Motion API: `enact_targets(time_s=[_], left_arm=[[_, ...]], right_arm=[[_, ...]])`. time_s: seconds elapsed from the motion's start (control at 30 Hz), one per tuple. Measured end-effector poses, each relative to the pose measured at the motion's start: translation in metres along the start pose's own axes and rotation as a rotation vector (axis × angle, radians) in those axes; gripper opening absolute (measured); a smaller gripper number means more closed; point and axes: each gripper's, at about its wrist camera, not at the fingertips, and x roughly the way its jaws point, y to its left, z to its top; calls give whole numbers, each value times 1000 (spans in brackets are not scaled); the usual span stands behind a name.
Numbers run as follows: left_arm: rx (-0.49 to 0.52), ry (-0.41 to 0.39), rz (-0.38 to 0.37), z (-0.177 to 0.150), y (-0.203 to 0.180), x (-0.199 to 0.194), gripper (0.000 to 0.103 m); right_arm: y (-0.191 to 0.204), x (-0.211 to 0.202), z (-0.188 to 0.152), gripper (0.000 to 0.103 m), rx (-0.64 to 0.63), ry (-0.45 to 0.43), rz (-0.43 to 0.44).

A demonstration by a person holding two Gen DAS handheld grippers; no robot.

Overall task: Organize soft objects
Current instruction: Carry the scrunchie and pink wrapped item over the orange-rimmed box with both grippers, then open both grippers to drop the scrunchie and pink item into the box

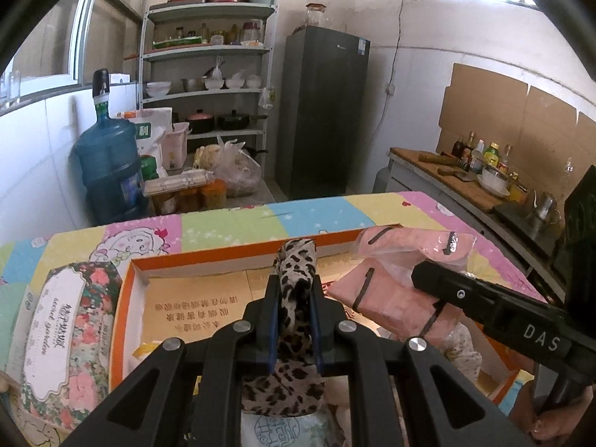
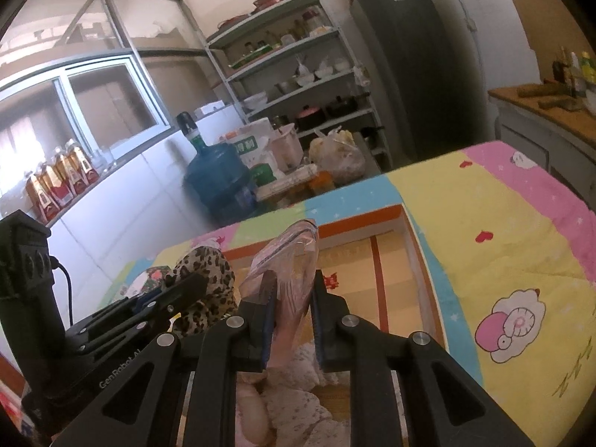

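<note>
My left gripper (image 1: pixel 294 290) is shut on a leopard-print cloth (image 1: pixel 296 272) and holds it above an open orange-rimmed cardboard box (image 1: pixel 208 257). The cloth also shows in the right wrist view (image 2: pixel 208 283), left of centre. My right gripper (image 2: pixel 294 290) is shut on a pink item in a clear plastic bag (image 2: pixel 290 260) over the same box (image 2: pixel 372 219). That pink bag (image 1: pixel 395 283) hangs at the right in the left wrist view, with the right gripper's body (image 1: pixel 495 309) in front of it. Pale floral soft items (image 2: pixel 298 402) lie in the box below.
The box sits on a table with a colourful cartoon cloth (image 2: pixel 503 253). A floral tissue pack (image 1: pixel 70 339) lies left of the box. Beyond stand a blue water jug (image 1: pixel 108 164), a metal shelf rack (image 1: pixel 208 85), a dark fridge (image 1: pixel 324 111) and a counter with bottles (image 1: pixel 476 171).
</note>
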Motion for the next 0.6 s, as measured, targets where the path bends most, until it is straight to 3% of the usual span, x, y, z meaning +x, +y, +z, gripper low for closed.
enact_targets(time_s=[0.13, 0.2, 0.27, 0.33, 0.37, 0.4, 0.6], left_arm=[[-6, 20, 5, 1, 0, 3, 16], [-7, 32, 4, 0, 0, 4, 25], [-15, 30, 1, 1, 1, 3, 46], [-20, 16, -2, 1, 1, 0, 55], [-22, 13, 0, 1, 2, -1, 60], [-24, 13, 1, 1, 2, -2, 61], [-27, 15, 9, 1, 1, -8, 64]], right_arm=[[-4, 6, -3, 25, 14, 26, -20], [-6, 9, -3, 35, 19, 38, -32], [-8, 11, -4, 38, 23, 51, -49], [-8, 11, -5, 43, 28, 54, -52], [-8, 11, -5, 51, 28, 55, -57], [-8, 10, -5, 59, 29, 53, -61], [-10, 5, -5, 70, 42, 51, -77]])
